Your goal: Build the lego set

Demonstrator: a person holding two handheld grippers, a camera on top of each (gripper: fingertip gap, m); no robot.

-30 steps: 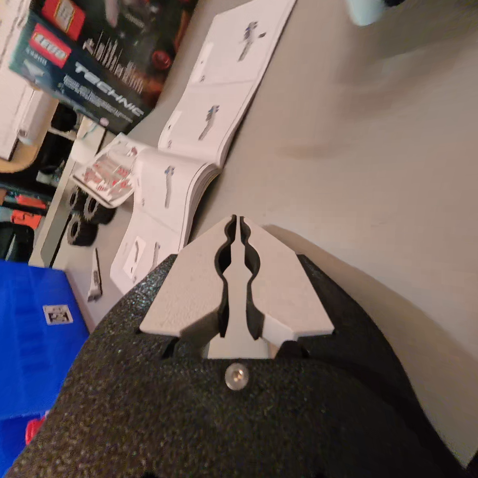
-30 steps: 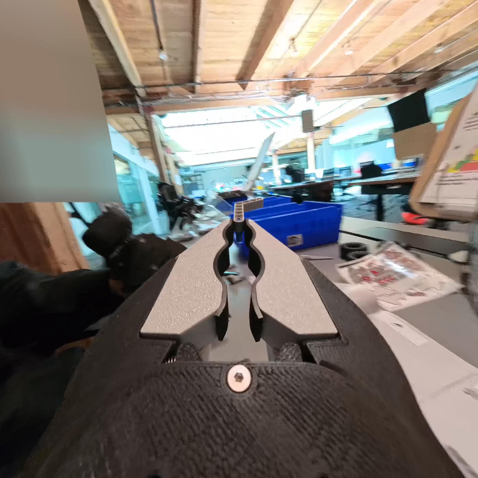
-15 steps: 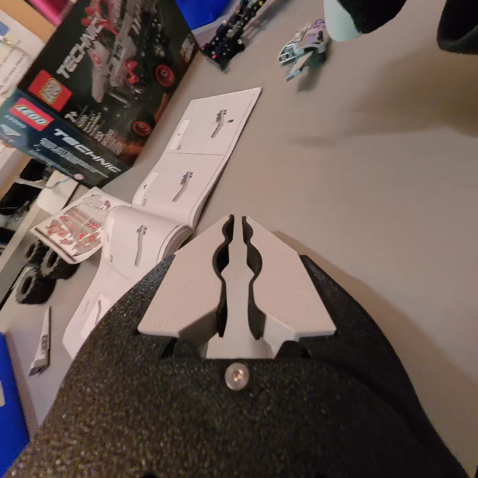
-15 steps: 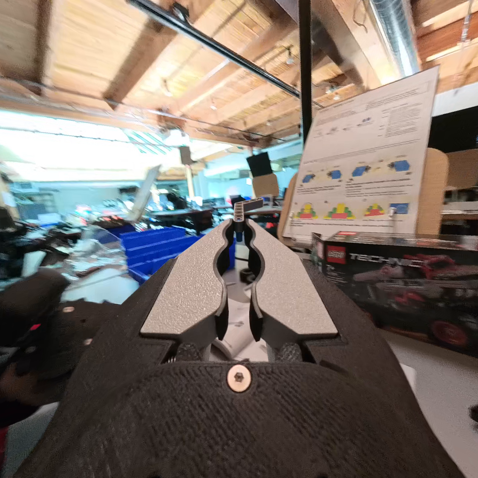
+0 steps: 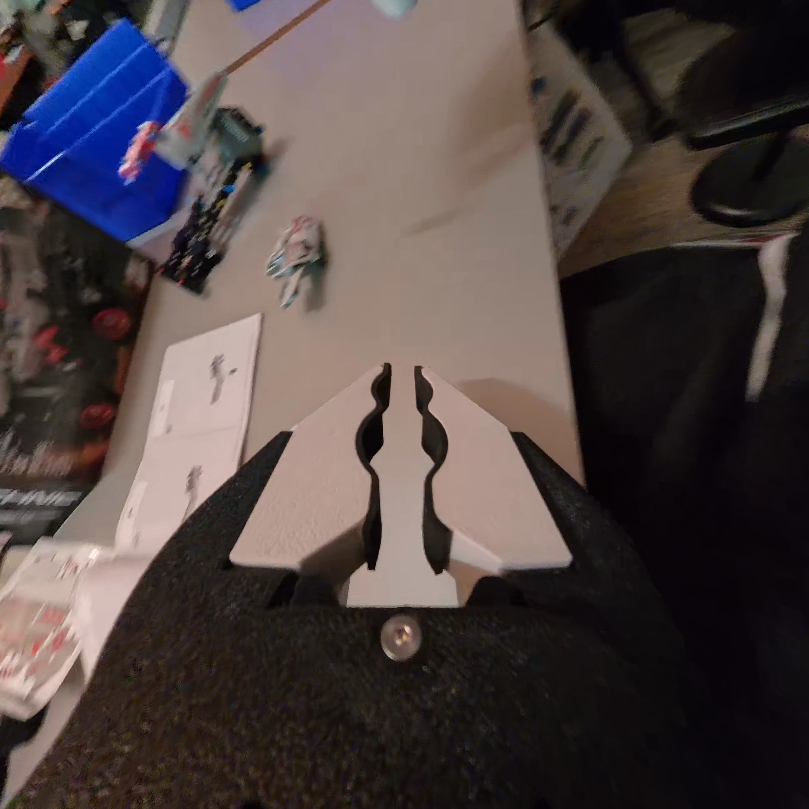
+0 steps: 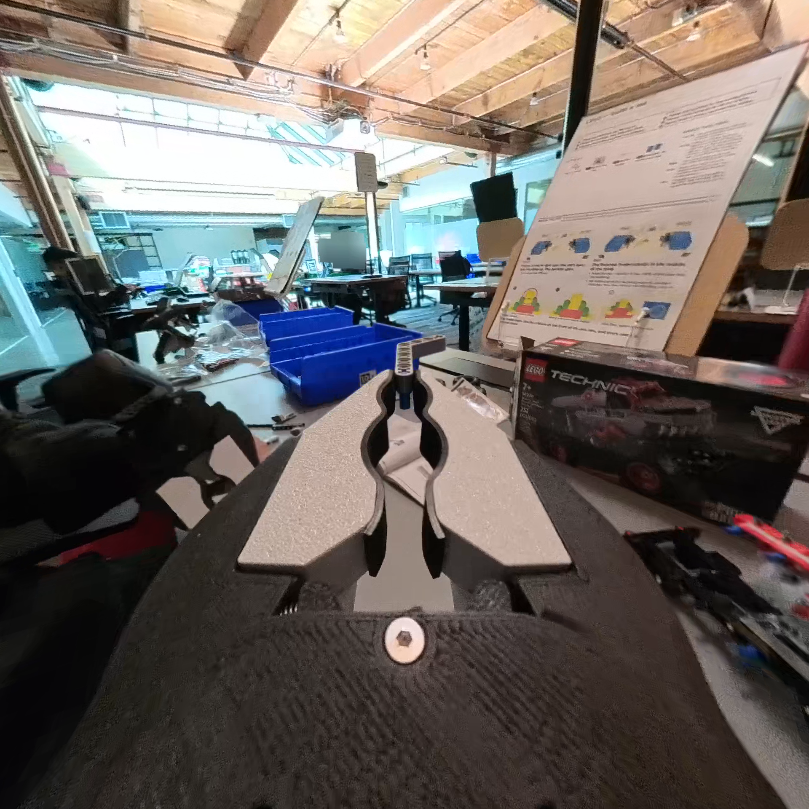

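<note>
My right gripper (image 6: 405, 378) is shut on a grey bent Lego beam (image 6: 413, 352) with a blue pin under it, and holds it upright in the air above the table. My left gripper (image 5: 402, 372) hangs over the grey table (image 5: 437, 197); its jaws stand a little apart with nothing between them. The open instruction booklet (image 5: 205, 394) lies to its left. A black, partly built Lego assembly (image 5: 201, 236) lies farther ahead, and also shows at the right of the right wrist view (image 6: 700, 578). A small clear bag of parts (image 5: 297, 254) lies beside it.
The Lego set box (image 6: 656, 420) stands on the table, on the left in the left wrist view (image 5: 52, 350). Blue bins (image 6: 328, 350) sit behind; they also show at the upper left of the left wrist view (image 5: 100, 131). A sticker sheet (image 5: 35, 613) lies near left. The table's edge (image 5: 556, 262) drops off at right. A poster board (image 6: 634, 219) stands behind the box.
Both grippers have swung round, so their views shifted: the left now faces down the table toward the black assembly and its jaws have parted slightly. The right still grips the beam.
</note>
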